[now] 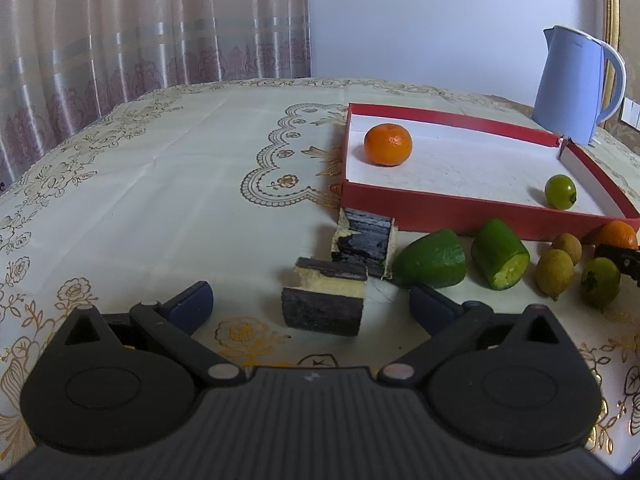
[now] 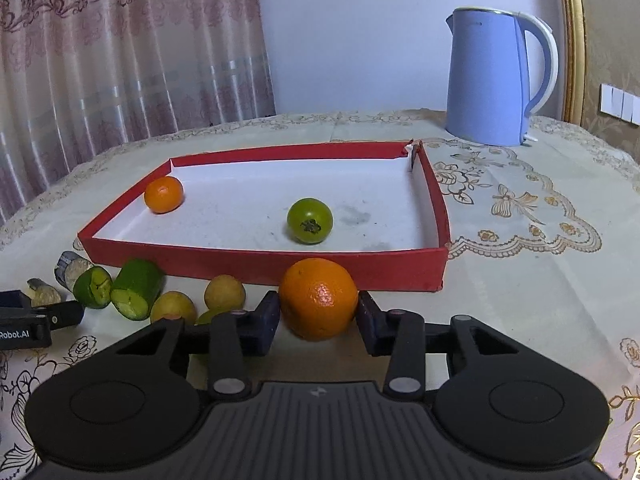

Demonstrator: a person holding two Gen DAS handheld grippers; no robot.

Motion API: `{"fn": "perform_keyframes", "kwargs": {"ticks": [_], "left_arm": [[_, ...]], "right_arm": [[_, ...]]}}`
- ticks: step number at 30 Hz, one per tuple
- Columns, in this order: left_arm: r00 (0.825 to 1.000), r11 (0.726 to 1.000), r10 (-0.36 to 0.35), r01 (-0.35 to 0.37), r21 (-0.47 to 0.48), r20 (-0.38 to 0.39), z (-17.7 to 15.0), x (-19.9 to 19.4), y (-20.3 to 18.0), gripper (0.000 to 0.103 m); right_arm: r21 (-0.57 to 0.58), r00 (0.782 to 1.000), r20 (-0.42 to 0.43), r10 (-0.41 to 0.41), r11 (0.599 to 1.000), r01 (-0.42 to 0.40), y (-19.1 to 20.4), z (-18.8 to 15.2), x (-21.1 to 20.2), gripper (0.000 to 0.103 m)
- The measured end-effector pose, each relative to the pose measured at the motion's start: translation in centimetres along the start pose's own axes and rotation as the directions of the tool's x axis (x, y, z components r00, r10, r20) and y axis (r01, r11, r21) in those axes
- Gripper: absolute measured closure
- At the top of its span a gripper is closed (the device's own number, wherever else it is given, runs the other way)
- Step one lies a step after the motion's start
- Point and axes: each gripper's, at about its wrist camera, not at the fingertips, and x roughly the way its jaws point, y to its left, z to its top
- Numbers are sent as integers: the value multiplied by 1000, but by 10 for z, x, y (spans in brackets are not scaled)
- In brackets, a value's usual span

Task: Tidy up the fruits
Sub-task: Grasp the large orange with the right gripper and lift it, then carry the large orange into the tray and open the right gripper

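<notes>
Right gripper (image 2: 318, 318): we have its jaws closed against both sides of the orange (image 2: 318, 298), which sits on the tablecloth (image 2: 520, 280) just outside the near wall of the red tray (image 2: 260, 266), at 6 o'clock from it.
Left gripper (image 1: 310, 300): we hold it wide open and empty, with a dark block (image 1: 324, 298) lying between its fingers, untouched.
Done: a small orange (image 2: 163, 194) sits at the tray's 10 o'clock corner, a green fruit (image 2: 310, 221) near its middle.
Left: by our count, the gripped orange, two cut green pieces (image 2: 120, 290), the yellowish round fruits (image 2: 224, 292) and another green fruit (image 1: 600, 282), all at 7 to 8 o'clock of the tray.
Progress: we judge it under halfway.
</notes>
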Motion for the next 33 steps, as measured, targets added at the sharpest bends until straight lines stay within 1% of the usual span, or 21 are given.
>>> {"fn": "perform_keyframes", "kwargs": {"ticks": [2, 8, 10, 12, 15, 19, 23, 27, 33], "left_arm": [[1000, 1000, 0, 0, 0, 0, 0, 0, -1, 0], [1000, 1000, 0, 0, 0, 0, 0, 0, 0, 0], [1000, 1000, -1, 1, -1, 0, 0, 0, 0, 0], [1000, 1000, 0, 0, -1, 1, 0, 0, 0, 0], [1000, 1000, -1, 1, -1, 1, 0, 0, 0, 0], [1000, 1000, -1, 1, -1, 1, 0, 0, 0, 0], [1000, 1000, -1, 1, -1, 1, 0, 0, 0, 0], [1000, 1000, -1, 1, -1, 1, 0, 0, 0, 0], [1000, 1000, -1, 1, -1, 1, 0, -1, 0, 0]], "right_arm": [[2, 1000, 9, -1, 1000, 1, 0, 0, -1, 63], [-22, 995, 93, -32, 999, 34, 0, 2, -20, 63], [-28, 991, 130, -40, 999, 44, -2, 10, -28, 63], [-57, 987, 150, -65, 996, 74, -2, 20, -30, 63], [-83, 979, 173, -104, 989, 120, -6, 36, -18, 63], [-97, 984, 126, -123, 986, 136, -15, 54, 16, 63], [-105, 987, 78, -142, 983, 149, -19, 63, 46, 63], [-128, 987, 49, -154, 979, 159, -16, 65, 63, 63], [-129, 989, 5, -148, 981, 147, -15, 64, 77, 62]]}}
